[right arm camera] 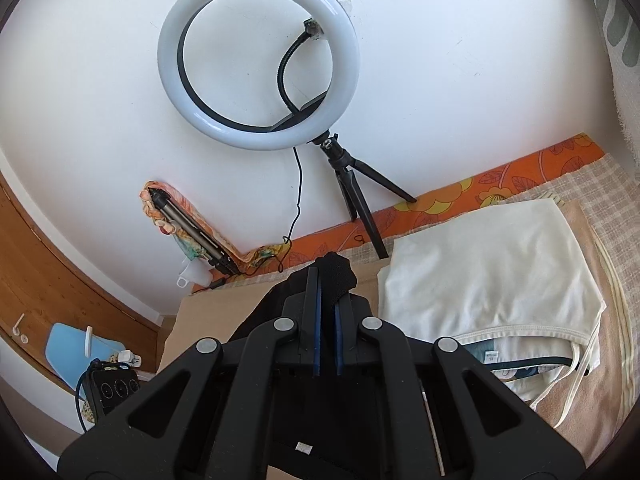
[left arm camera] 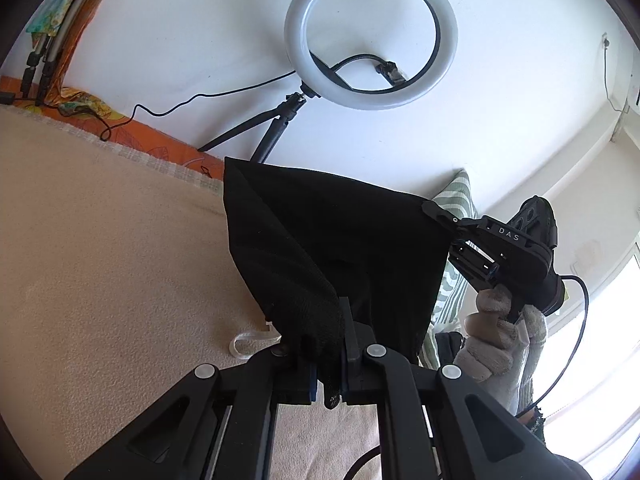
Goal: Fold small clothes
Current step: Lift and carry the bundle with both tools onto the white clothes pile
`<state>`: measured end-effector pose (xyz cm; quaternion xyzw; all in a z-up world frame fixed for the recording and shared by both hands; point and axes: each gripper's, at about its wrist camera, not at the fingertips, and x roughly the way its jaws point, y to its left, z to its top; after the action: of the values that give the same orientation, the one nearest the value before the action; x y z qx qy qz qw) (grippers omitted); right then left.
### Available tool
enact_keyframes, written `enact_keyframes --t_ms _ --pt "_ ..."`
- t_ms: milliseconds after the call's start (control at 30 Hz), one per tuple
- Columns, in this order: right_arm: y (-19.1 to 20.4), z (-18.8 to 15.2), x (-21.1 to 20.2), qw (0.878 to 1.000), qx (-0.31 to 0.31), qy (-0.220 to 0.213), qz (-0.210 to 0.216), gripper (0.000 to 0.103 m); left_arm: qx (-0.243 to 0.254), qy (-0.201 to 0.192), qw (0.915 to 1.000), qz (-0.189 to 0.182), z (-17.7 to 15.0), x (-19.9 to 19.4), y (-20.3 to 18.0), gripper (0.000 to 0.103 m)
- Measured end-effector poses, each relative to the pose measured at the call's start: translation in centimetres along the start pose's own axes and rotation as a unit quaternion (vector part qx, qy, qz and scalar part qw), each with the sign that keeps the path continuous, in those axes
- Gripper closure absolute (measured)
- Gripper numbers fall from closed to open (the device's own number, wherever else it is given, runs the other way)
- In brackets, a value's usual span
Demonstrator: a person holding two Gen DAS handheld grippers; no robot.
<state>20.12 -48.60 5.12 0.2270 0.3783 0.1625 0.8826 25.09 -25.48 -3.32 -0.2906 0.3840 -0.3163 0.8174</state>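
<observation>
Holding the black garment [left arm camera: 336, 240] airborne, left gripper [left arm camera: 334, 360] and right gripper [left arm camera: 434, 206] each clamped one corner. Its taut top edge ran from left gripper forward-right to right gripper.

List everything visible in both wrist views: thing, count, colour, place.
black garment: 1, black, held up in the air between both grippers
ring light: 1, white, on a black tripod against the wall
folded cloth: 1, cream, on the bed at right
bed cover: 1, beige, under everything
orange sheet: 1, orange floral, along the wall edge
striped pillow: 1, green and white, behind the garment
power strip: 1, black, on the floor at left
left gripper: 1, black, jaws shut on a garment corner
right gripper: 1, black, jaws shut on another corner
gloved hand: 1, grey-white, holding the right gripper
</observation>
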Motion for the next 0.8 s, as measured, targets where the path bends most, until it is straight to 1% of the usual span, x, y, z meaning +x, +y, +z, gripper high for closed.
enact_keyframes --t_ms 167,333,500,567,667,800 --pt "-3.4 3.1 -0.7 1.000 0.005 -0.015 -0.015 0.097 0.016 0.004 0.9998 -0.014 1.0 3.8 -1.9 0.099" --pt "-6.6 6.0 -0.2 0.999 0.009 -0.023 -0.023 0.097 0.033 0.009 0.9993 -0.018 1.6 7.7 -3.3 0.099" --pt "-9.3 8.0 0.9 0.999 0.006 -0.024 -0.028 0.097 0.034 0.016 0.9990 -0.024 2.1 11.4 -3.5 0.099" --pt "-10.3 8.5 1.5 0.999 0.001 -0.020 -0.036 0.097 0.032 0.022 0.9989 -0.025 2.0 13.0 -3.4 0.099" --pt "-12.3 9.0 2.2 0.999 0.004 -0.016 -0.043 0.097 0.045 0.037 0.9982 -0.015 1.2 15.0 -3.3 0.099" --pt "-15.0 8.9 3.5 0.999 0.007 -0.004 -0.048 0.097 0.056 0.049 0.9972 0.005 0.0 16.0 -2.9 0.099"
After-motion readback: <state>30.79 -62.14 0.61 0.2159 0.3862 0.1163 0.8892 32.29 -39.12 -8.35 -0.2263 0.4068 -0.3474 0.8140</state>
